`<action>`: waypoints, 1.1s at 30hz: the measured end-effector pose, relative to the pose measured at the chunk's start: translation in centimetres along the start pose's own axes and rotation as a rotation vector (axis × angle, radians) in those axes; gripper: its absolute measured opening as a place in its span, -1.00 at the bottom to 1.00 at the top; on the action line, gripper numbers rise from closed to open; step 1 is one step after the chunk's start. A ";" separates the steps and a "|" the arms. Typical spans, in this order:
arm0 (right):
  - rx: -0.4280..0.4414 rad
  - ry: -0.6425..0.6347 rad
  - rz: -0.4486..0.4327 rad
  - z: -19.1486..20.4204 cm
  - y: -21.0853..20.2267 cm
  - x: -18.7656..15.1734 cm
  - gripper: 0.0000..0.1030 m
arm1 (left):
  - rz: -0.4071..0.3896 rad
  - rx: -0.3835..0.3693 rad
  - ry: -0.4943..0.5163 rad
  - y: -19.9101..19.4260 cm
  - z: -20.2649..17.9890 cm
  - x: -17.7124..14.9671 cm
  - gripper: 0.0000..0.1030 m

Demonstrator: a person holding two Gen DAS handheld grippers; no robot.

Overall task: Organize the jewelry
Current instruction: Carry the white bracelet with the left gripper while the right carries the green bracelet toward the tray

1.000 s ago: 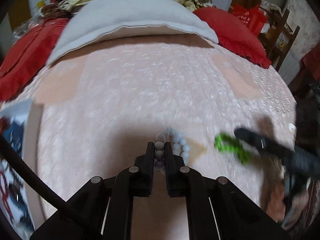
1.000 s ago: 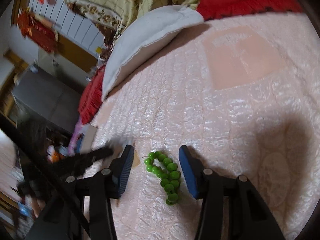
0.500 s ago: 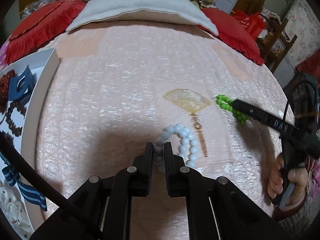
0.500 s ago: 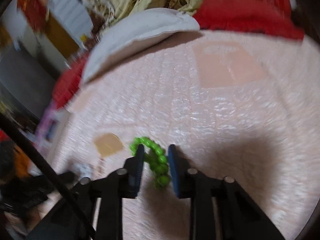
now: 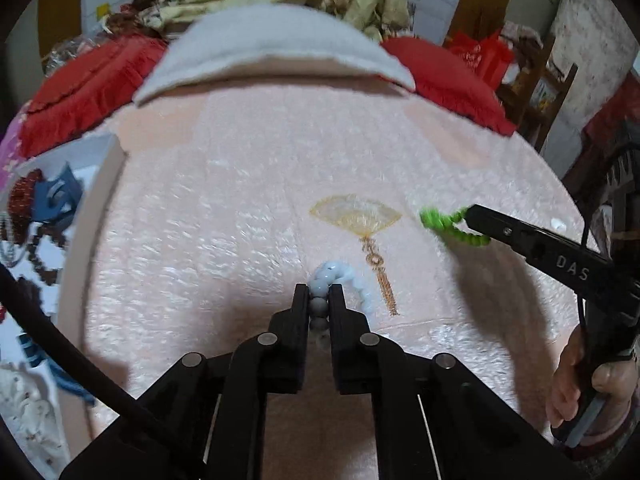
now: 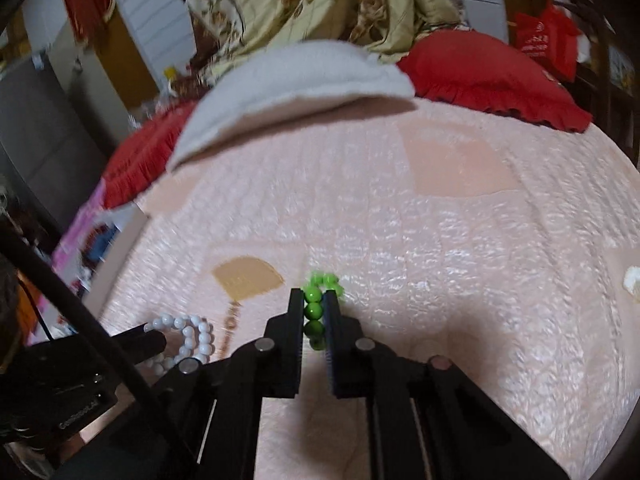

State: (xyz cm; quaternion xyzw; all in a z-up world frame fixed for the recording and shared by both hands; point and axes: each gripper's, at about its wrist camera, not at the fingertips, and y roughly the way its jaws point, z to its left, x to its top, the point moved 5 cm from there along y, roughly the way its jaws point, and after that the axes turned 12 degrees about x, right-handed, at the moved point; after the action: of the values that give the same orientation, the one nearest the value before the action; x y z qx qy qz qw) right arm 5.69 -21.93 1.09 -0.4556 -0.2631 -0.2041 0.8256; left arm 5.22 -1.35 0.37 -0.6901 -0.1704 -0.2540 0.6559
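Observation:
My left gripper (image 5: 319, 294) is shut on a pale blue-white bead bracelet (image 5: 340, 274) and holds it above the pink quilted bedspread (image 5: 240, 208). My right gripper (image 6: 314, 300) is shut on a green bead bracelet (image 6: 320, 286), also lifted off the bed. In the left wrist view the right gripper (image 5: 472, 218) shows at the right with the green beads (image 5: 448, 226) hanging from it. In the right wrist view the white bracelet (image 6: 192, 334) hangs at the lower left. A fan-shaped hair ornament with a gold tassel (image 5: 356, 216) lies on the bed between them.
A white tray (image 5: 108, 184) at the left edge of the bed holds a blue hair claw (image 5: 56, 196), dark red beads and ribbons. A grey-white pillow (image 5: 276, 52) and red pillows (image 5: 448, 76) lie at the head of the bed. A wooden chair (image 5: 540, 92) stands at the right.
The right gripper closed on the green bracelet and lifted it off the bed. The left gripper, shut on the white bracelet throughout, rose and drew back, bringing the fan ornament and tray into view.

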 end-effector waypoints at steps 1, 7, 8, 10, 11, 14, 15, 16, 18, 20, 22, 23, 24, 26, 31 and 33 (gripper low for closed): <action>0.011 0.010 -0.016 0.2 -0.7 0.0 -0.82 | -0.012 -0.002 -0.004 -0.6 0.2 0.1 -0.74; 0.096 0.076 -0.075 1.7 -4.0 0.2 -0.82 | -0.092 0.012 -0.029 -5.5 1.5 0.2 -0.74; 0.107 0.080 -0.080 2.0 -4.5 0.2 -0.82 | -0.102 0.024 -0.031 -6.3 1.7 0.1 -0.74; 0.124 0.080 -0.086 2.8 -5.4 -0.1 -0.82 | -0.121 0.044 -0.038 -7.7 2.2 -0.2 -0.74; 0.128 0.073 -0.089 3.4 -5.9 -0.2 -0.82 | -0.128 0.053 -0.040 -8.3 2.3 -0.2 -0.74; 0.116 0.042 -0.099 4.8 -7.2 -0.6 -0.82 | -0.150 0.086 -0.047 -10.1 2.8 -0.5 -0.74; 0.115 0.034 -0.101 5.2 -7.6 -0.7 -0.82 | -0.157 0.095 -0.047 -10.7 2.9 -0.7 -0.74; 0.114 0.023 -0.104 5.8 -8.1 -0.8 -0.82 | -0.166 0.105 -0.048 -11.4 3.0 -0.9 -0.74; 0.109 0.000 -0.109 6.9 -8.9 -1.1 -0.82 | -0.186 0.135 -0.049 -12.7 3.3 -1.3 -0.74; 0.103 -0.031 -0.112 8.3 -9.7 -1.5 -0.82 | -0.203 0.163 -0.048 -13.9 3.7 -1.8 -0.74; 0.107 -0.052 -0.116 9.5 -10.5 -1.8 -0.82 | -0.227 0.206 -0.046 -15.2 4.0 -2.1 -0.74; 0.114 -0.061 -0.117 10.2 -10.9 -2.0 -0.82 | -0.237 0.222 -0.046 -15.7 4.2 -2.2 -0.74; 0.118 -0.066 -0.118 10.6 -11.1 -2.1 -0.82 | -0.250 0.242 -0.046 -16.2 4.4 -2.3 -0.74; 0.121 -0.085 -0.121 11.8 -11.8 -2.4 -0.82 | -0.278 0.278 -0.051 -17.3 4.9 -2.5 -0.74; 0.119 -0.124 -0.115 13.8 -12.7 -3.2 -0.82 | -0.306 0.348 -0.067 -18.9 6.1 -3.3 -0.74; 0.122 -0.130 -0.113 14.4 -13.0 -3.5 -0.82 | -0.307 0.363 -0.074 -19.2 6.5 -3.6 -0.74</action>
State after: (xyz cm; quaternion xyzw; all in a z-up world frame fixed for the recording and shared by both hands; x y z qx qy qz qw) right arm -8.06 -15.72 13.73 -0.4013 -0.3535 -0.2039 0.8200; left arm -7.86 6.98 13.96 -0.5357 -0.3403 -0.2903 0.7162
